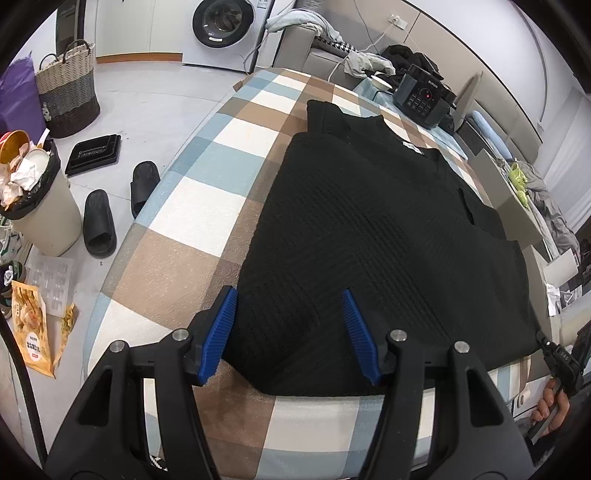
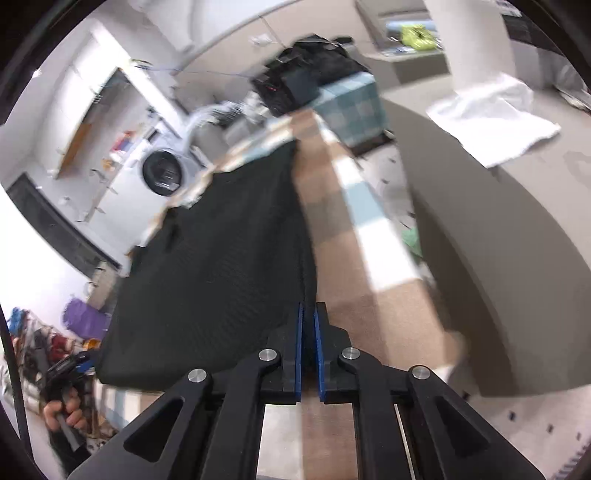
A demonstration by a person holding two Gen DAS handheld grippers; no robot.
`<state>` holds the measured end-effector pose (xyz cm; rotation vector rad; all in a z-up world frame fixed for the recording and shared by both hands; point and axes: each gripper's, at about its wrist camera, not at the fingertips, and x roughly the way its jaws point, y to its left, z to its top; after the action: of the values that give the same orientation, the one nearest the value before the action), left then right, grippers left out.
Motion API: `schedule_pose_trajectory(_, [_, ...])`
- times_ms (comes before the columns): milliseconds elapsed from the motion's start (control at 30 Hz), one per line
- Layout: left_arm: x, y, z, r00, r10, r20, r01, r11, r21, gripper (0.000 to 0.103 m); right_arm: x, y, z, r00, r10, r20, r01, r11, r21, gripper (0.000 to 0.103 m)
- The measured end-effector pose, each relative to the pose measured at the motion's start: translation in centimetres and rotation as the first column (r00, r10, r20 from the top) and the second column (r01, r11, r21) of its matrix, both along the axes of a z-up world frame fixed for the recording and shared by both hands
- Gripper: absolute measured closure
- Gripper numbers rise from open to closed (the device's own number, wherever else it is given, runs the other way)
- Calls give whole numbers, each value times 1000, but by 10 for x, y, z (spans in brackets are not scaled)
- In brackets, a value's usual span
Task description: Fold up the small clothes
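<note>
A black knitted garment (image 1: 369, 236) lies spread flat on a surface covered with a checked cloth (image 1: 192, 206) of brown, blue and white squares; its neckline with a small white label points away from the left wrist camera, and its near hem lies close to the near edge of the surface. The left gripper (image 1: 290, 334) hovers over the near left corner of the garment, its jaws standing apart with the blue ribbed pads on either side of the hem and nothing pressed between them. In the right wrist view, which is blurred, the right gripper (image 2: 308, 347) has its jaws brought together on the garment's edge, a thin fold of dark fabric showing between the blue pads. The right hand (image 1: 552, 406) shows at the lower right margin of the left wrist view, and the left hand (image 2: 66, 413) at the lower left margin of the right wrist view. At the far end of the surface stands a dark cooker (image 1: 424, 96) with a lit red indicator. On the floor beside the surface lie a pair of black slippers (image 1: 118, 206), a full waste bin (image 1: 37, 199) and a woven basket (image 1: 68, 96); a washing machine (image 1: 225, 29) stands against the far wall.
</note>
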<state>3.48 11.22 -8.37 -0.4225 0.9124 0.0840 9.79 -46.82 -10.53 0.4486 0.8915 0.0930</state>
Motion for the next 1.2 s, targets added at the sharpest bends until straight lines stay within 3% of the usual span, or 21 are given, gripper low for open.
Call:
schedule_pose_trajectory(100, [-2,-1,1,1000,-1,7,0,1000,2,47,1,1,-4,994,-78,-74,68,989,-133,97])
schedule_pose_trajectory(133, [-3,-2,3,1000,-4,10,4,1000,12,47,-1,1,-1,993,-87,-75,77,988,-135,97])
schedule_pose_trajectory(300, [-9,-12,15,999,-31,43,30,999,26,47,-21,11,32,999,-47,12,48,995,-84,83])
schedule_pose_trajectory(500, [-13,-45,28,988,-125,87,124,992,14,47,-23,47,18,997,62,-50,-54,988,144,78])
schedule_pose_trajectory(700, [-4,-87,20,968,-244,55,243,970,22,47,-7,119,23,978,209,20,-210,977,40,75])
schedule_pose_trajectory(767, [0,-101,17,961,-271,57,269,963,31,47,1,151,22,965,258,34,-257,965,-48,73])
schedule_pose_trajectory(867, [6,-126,9,951,-306,55,300,949,96,46,13,194,14,939,343,20,-338,931,-139,73])
schedule_pose_trajectory(967, [10,-146,-5,937,-350,19,347,933,97,46,19,230,-1,912,410,-5,-400,888,-226,72])
schedule_pose_trajectory(1133, [4,-156,-20,930,-369,-6,365,918,153,46,18,234,-13,896,445,-18,-427,847,-318,69])
schedule_pose_trajectory(1200, [-3,-152,-21,930,-369,-5,365,918,153,46,15,215,-13,912,409,-29,-394,856,-334,68])
